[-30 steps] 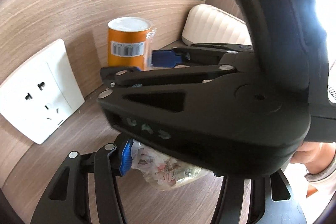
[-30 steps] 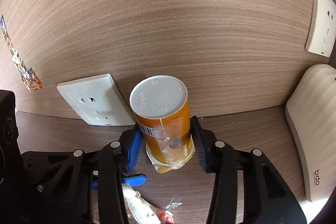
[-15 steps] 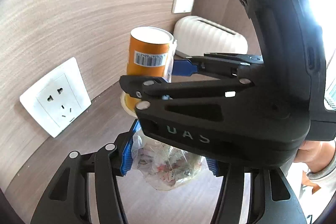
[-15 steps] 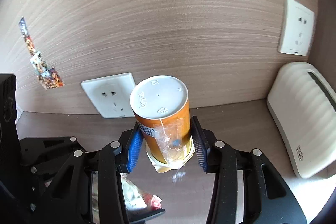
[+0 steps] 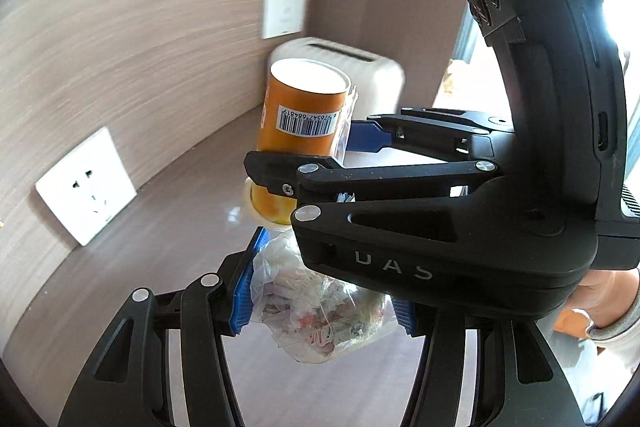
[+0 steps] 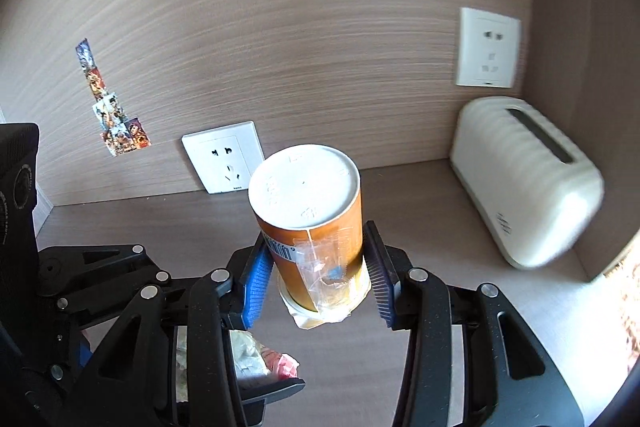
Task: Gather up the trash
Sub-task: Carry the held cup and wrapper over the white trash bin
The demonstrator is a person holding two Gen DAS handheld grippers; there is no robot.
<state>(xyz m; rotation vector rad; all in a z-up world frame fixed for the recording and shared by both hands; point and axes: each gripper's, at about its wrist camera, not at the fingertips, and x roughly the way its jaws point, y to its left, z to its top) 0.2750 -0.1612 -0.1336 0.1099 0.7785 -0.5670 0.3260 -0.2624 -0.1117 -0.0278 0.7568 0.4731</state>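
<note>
You have lifted both tools away from the wall socket [image 6: 223, 157] since a second ago, so the ribbed white toaster [image 6: 524, 179] now shows whole. Your right tool [image 6: 318, 277] pinches an orange cardboard can [image 6: 316, 231] with a white lid, clear of the wood-grain bench [image 6: 420, 211]. Your left tool [image 5: 324, 301] clamps a crumpled clear bag of wrappers [image 5: 316, 303], below the can.

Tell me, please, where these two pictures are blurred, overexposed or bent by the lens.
Left wrist view: the upper socket and the white ribbed box are smeared by motion, the right edge is blown out white, and the wall bows. Right wrist view: the orange cup is sharp, the box's near end smears, and glare burns the lower right corner.
</note>
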